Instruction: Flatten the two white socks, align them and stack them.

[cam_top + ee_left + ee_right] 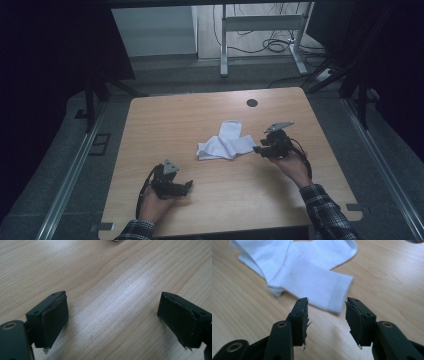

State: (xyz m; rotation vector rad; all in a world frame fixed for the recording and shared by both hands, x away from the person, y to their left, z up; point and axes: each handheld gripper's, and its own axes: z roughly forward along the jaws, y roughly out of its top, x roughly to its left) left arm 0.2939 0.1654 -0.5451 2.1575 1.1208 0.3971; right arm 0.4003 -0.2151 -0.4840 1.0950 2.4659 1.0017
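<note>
White socks (225,141) lay in a soft heap near the middle of the wooden table (165,125). I saw them from the high view, a bit closer to the right side than to the left. One sock stuck up toward the far edge, and the others lay flat and crossed over each other. In the right gripper view the socks (307,277) looked folded and stacked, with one open end pointing at me. My right gripper (261,149) was just beside that end, low over the table, and it pointed at the heap. In its own view the right gripper (327,315) had its two black jaws partly apart, not wide and not closed. Nothing was between them. The sock's edge sat just past the tips, near but not touching. A hand in a checked sleeve (325,210) held this tool from the near right. My left gripper (186,186) was on the near left part of the table, well apart from the socks. It pointed to the right, across the table. In the left gripper view the left gripper (112,312) had its jaws very wide apart, and bare wood showed between them. It held nothing. A tiny bit of something pale showed at the very top of that view, but I could not tell what it was. A small dark round hole (252,103) sat in the table near the far edge, past the socks.
</note>
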